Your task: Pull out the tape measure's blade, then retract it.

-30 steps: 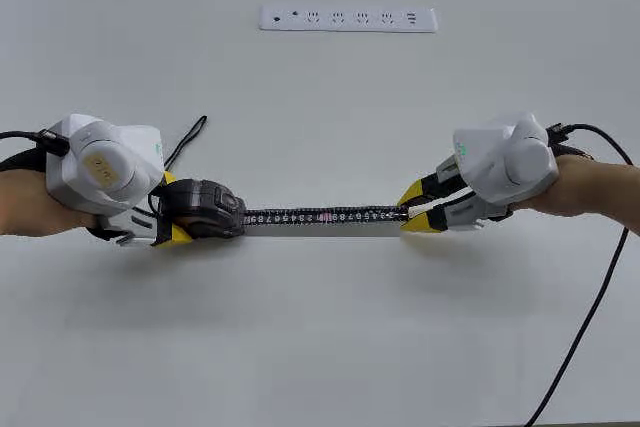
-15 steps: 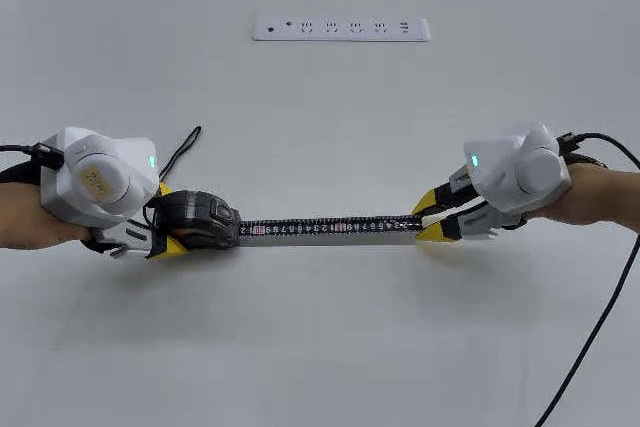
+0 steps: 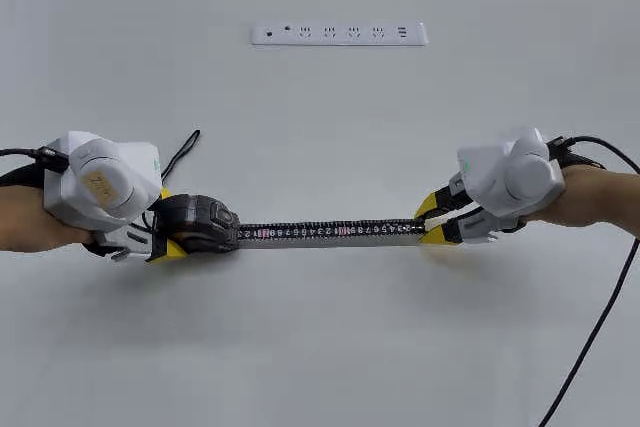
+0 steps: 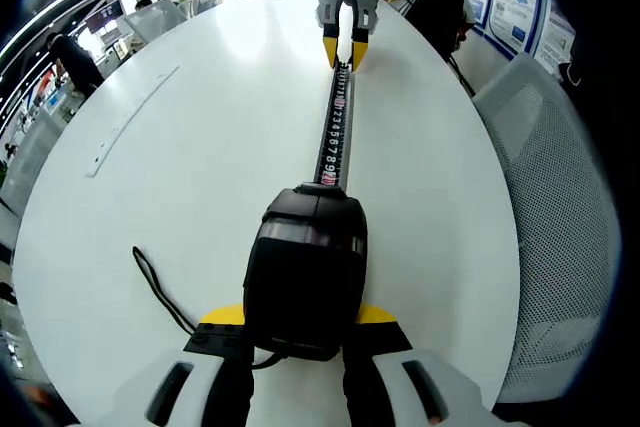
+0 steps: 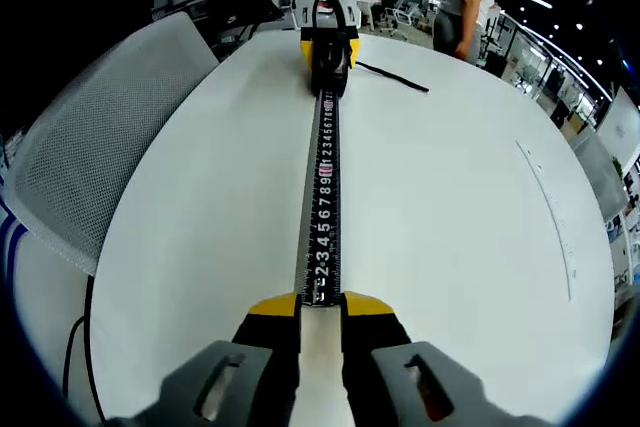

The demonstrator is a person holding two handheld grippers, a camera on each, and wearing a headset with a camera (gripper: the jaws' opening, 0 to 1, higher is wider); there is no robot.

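Nearer the person than the long white power strip (image 3: 339,34), and off to its left, sits the chunky black rubber-clad tape measure case (image 3: 198,224), on the pale grey tabletop (image 3: 330,347). From the case, the narrow black steel blade with white numerals (image 3: 330,231) runs rightward, roughly parallel to the strip and lying on or just above the table. The left gripper (image 4: 300,319) has its yellow-tipped jaws closed against the two flat sides of the case, spread only as wide as the case itself. The right gripper (image 5: 320,307), well to the right of the strip's near side, has its jaws pinched almost together on the blade's free end. A thin black wrist cord (image 3: 182,150) trails from the case up toward the strip, and a black cable (image 3: 600,317) hangs from the right-hand unit toward the table's near edge. The case looks hard and dense for its size, and its rubbery shell should seat well in the jaws. The blade is probably thin, springy and slick: stiff along its length, quick to buckle if bent sideways, and pulled back by its spring. The tip is the sound place to hold, and the return likely wants easing in rather than letting it whip.
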